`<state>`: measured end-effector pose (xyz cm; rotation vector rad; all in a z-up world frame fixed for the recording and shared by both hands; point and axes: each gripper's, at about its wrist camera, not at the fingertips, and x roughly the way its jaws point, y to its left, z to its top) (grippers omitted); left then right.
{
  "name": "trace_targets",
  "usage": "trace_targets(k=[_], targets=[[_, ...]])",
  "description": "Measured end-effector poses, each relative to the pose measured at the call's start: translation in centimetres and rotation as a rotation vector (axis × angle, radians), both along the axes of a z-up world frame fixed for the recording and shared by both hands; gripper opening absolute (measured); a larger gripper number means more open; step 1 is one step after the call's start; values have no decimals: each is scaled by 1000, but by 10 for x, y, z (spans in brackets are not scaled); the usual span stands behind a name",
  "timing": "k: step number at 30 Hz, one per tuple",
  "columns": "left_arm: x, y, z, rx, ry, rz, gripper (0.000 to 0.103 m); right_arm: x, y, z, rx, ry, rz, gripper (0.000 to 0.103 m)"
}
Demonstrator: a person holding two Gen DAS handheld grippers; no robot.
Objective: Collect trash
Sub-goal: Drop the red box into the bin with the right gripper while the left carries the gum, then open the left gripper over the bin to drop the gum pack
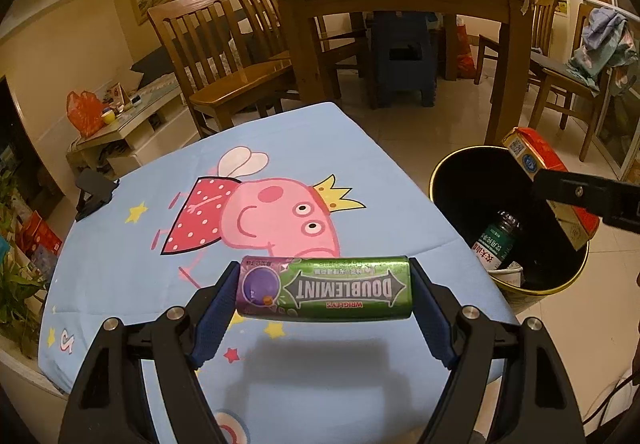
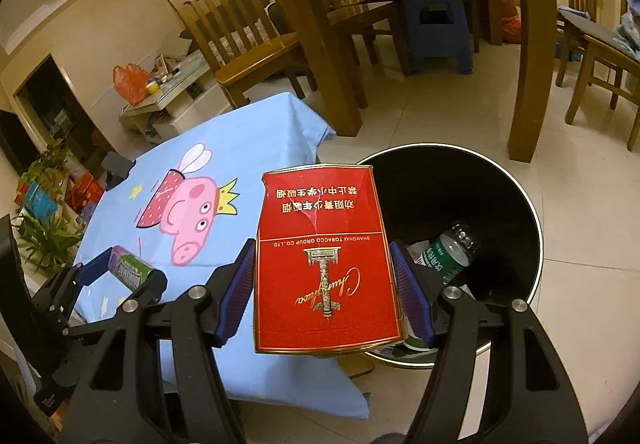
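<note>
My left gripper (image 1: 324, 290) is shut on a green Doublemint gum bottle (image 1: 326, 288), held crosswise above the blue cartoon tablecloth (image 1: 160, 171). It also shows in the right wrist view (image 2: 130, 270). My right gripper (image 2: 322, 276) is shut on a red cigarette pack (image 2: 324, 264), held over the near rim of the black trash bin (image 2: 516, 199). The pack (image 1: 536, 155) and bin (image 1: 452, 183) show at the right of the left wrist view. A green-labelled bottle (image 2: 450, 250) lies inside the bin with other scraps.
A wooden dining table (image 1: 400, 3) and chairs (image 1: 224, 55) stand behind on the tiled floor. A black clip (image 1: 94, 191) sits on the cloth's left edge. A low cabinet with a red bag (image 1: 86, 111) and plants (image 1: 16, 284) are at left.
</note>
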<state>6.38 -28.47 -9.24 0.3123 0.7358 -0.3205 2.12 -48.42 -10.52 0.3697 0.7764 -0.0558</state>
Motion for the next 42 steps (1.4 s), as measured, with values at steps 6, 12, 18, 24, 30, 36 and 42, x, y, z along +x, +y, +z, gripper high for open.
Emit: trace_targets(k=[6, 12, 18, 24, 30, 36, 42], targets=[[0, -2, -1, 1, -3, -3, 77, -2, -8, 0, -43, 0, -45, 65], [1, -4, 0, -1, -1, -3, 77, -2, -21, -3, -45, 5, -77, 65], [3, -12, -1, 3, 0, -25, 77, -3, -28, -7, -68, 13, -108, 65], [3, -26, -1, 8, 1, -45, 77, 1, -35, -12, -89, 25, -141, 65], [2, -43, -3, 17, 1, -77, 77, 0, -45, -12, -90, 26, -171, 68], [0, -68, -6, 21, 3, -125, 77, 1, -59, -17, -111, 65, -221, 86], [0, -103, -10, 31, -2, -185, 77, -25, -77, 5, -175, -3, -381, 92]])
